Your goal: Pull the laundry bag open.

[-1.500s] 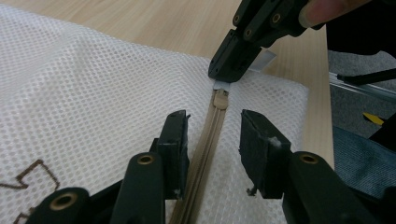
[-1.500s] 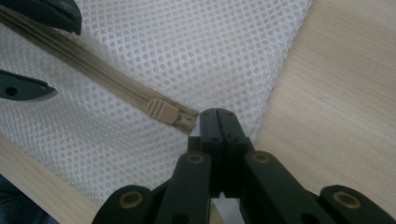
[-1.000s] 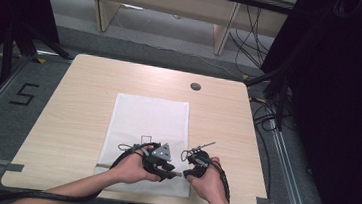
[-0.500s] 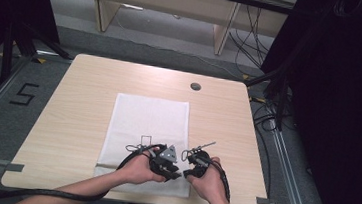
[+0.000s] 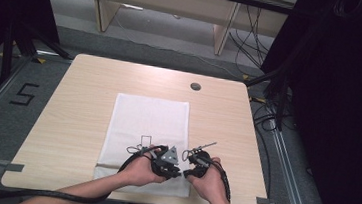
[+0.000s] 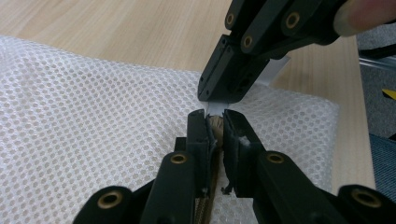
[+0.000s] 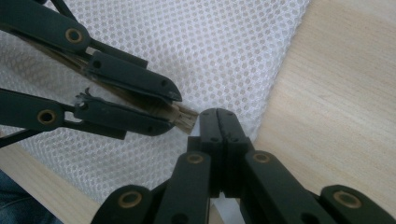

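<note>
The near edge of the white mesh bag (image 5: 146, 124) is covered by both hands in the high view. The beige strip (image 6: 215, 122) is largely hidden between black jaws; what it is cannot be told. The small drawn square (image 5: 145, 140) is too small to be read.

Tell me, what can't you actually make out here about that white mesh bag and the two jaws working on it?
- High view: the hands cover the near edge of the mesh bag, and the grip is too small to read.
- Left gripper view: the left gripper pinches a tan strip; the jaws hide its length.
- Right gripper view: the right gripper is shut; whatever white bit it may pinch is hidden.
</note>
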`<control>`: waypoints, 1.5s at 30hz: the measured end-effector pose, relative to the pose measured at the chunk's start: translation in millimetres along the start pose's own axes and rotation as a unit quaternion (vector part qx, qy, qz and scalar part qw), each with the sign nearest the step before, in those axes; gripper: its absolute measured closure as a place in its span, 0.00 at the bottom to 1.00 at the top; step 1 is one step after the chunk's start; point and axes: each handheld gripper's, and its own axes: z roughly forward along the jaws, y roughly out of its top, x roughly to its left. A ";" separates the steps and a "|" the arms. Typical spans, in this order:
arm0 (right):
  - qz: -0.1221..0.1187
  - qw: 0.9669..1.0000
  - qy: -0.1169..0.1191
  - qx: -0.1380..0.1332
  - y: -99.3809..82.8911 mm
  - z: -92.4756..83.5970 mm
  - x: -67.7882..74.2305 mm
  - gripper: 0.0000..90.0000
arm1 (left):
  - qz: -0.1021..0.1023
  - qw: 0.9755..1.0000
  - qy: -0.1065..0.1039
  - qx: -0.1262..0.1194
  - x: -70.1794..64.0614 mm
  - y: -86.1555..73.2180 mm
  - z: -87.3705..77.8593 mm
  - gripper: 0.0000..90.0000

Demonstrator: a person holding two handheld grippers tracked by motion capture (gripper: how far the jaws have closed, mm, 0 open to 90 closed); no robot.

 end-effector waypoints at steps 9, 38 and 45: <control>-0.002 1.000 0.004 -0.001 0.2 0.2 -0.9 1.00 | -0.016 1.000 -0.010 -0.001 0.7 -0.5 -1.0 0.97; -0.005 1.000 -0.010 0.001 -0.2 0.6 1.6 1.00 | -0.026 1.000 -0.008 0.014 -1.1 -1.6 -5.7 0.97; -0.002 1.000 -0.002 0.000 0.2 0.4 0.9 1.00 | -0.033 0.999 -0.012 0.007 0.6 -4.0 -8.9 0.97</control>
